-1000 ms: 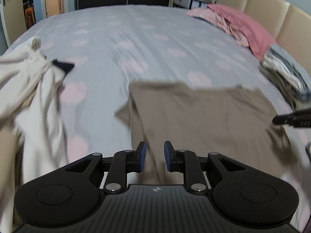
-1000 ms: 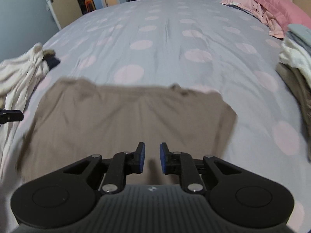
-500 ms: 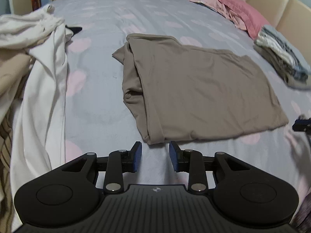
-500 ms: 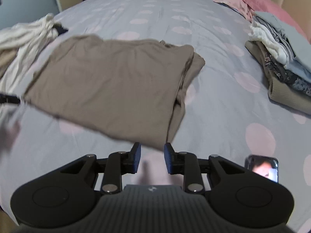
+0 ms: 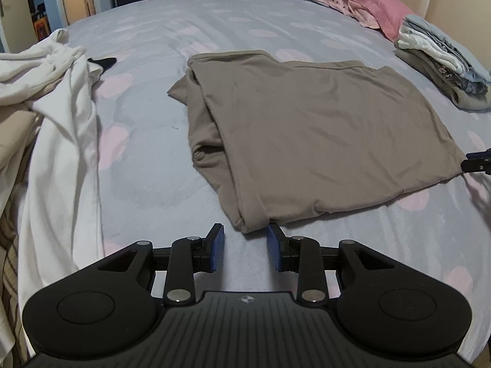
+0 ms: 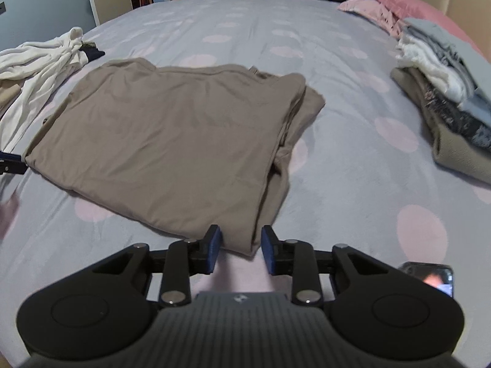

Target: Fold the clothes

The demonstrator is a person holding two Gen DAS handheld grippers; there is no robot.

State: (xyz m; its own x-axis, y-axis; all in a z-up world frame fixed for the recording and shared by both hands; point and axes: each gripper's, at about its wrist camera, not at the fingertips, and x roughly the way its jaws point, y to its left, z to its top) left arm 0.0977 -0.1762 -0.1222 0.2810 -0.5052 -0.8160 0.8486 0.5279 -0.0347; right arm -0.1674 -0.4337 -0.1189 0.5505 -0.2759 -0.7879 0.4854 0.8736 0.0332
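Brown shirt (image 5: 307,132) lies flat on the bed (image 5: 147,165), spread out ahead of both sets of fingers. One side of it is folded over, so a thick folded edge runs toward each gripper.

Left gripper (image 5: 245,247) sits low over the bed with its fingers apart. A near corner of the shirt lies just ahead of the gap, close to the right finger. Nothing is held between them.

Right gripper (image 6: 240,247) also has its fingers apart. The other near corner of the shirt (image 6: 172,141) reaches into the gap between them, but the fingers are not squeezing it.

Far to the left of the left fingers lies a heap of white clothes (image 5: 58,98), loose and wrinkled. Far to the right of the right fingers stands a stack of folded clothes (image 6: 445,98). Beyond that stack, at the head of the bed, a pink pillow (image 6: 411,6) rests. A phone (image 6: 435,277) lies on the bed just beside the right gripper's right arm.
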